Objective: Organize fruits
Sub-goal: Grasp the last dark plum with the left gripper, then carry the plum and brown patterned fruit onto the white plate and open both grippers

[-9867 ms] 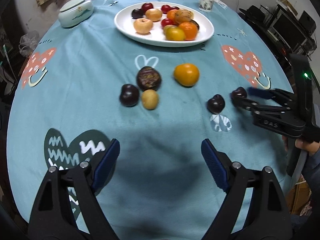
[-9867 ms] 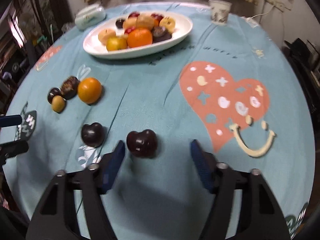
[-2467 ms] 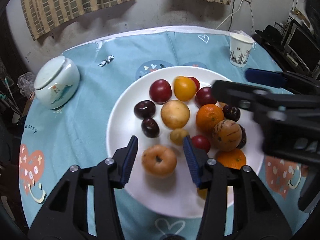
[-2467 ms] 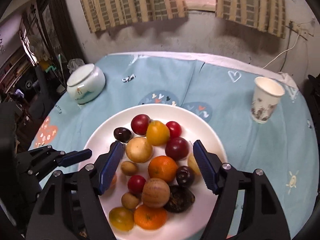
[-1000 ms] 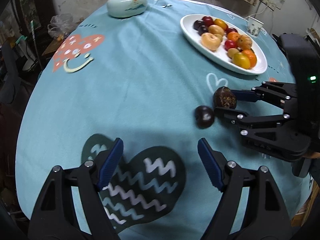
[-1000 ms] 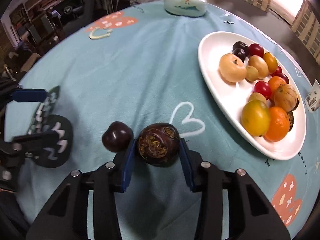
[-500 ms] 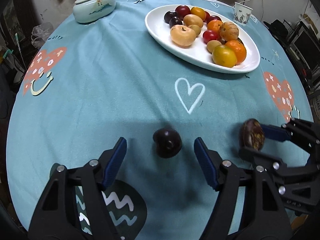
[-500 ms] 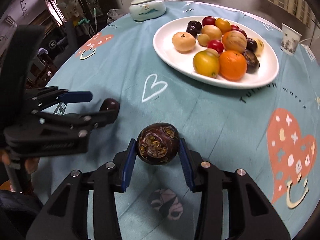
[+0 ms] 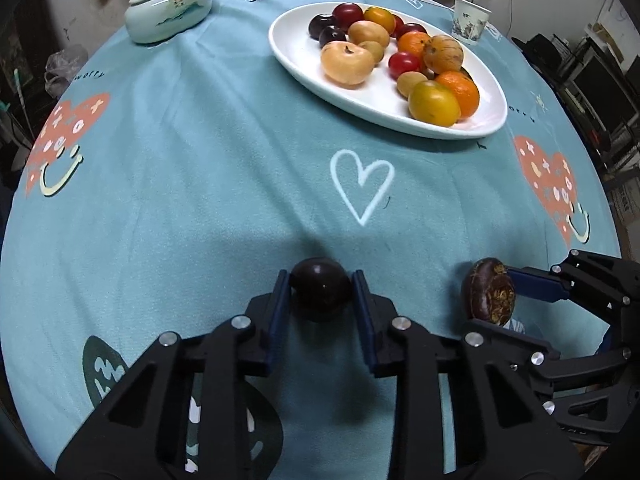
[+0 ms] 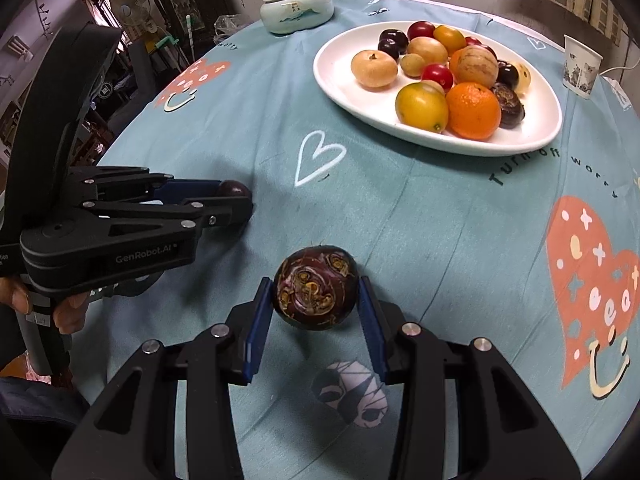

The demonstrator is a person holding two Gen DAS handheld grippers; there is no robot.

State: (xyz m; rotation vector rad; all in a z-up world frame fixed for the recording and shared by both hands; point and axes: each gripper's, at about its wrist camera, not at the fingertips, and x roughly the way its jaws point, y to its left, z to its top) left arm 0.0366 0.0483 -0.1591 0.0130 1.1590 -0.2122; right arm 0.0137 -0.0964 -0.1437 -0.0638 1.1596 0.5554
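A dark plum lies on the teal tablecloth near the front edge. My left gripper is closing on it, and its blue pads press both sides of the plum. From the right wrist view the left gripper comes in from the left with the plum at its tips. My right gripper is shut on a dark brown rough-skinned fruit, held just above the cloth. That fruit and the right gripper show at the lower right of the left wrist view. A white oval plate with several fruits sits at the back.
A lidded ceramic jar stands at the back left and a paper cup at the back right. A person's hand holds the left gripper's handle. The round table's edge curves off to the right, with dark clutter beyond.
The left jaws have closed from wide apart onto the dark plum. The right gripper keeps its grip on the brown fruit and has hardly moved in the last half second.
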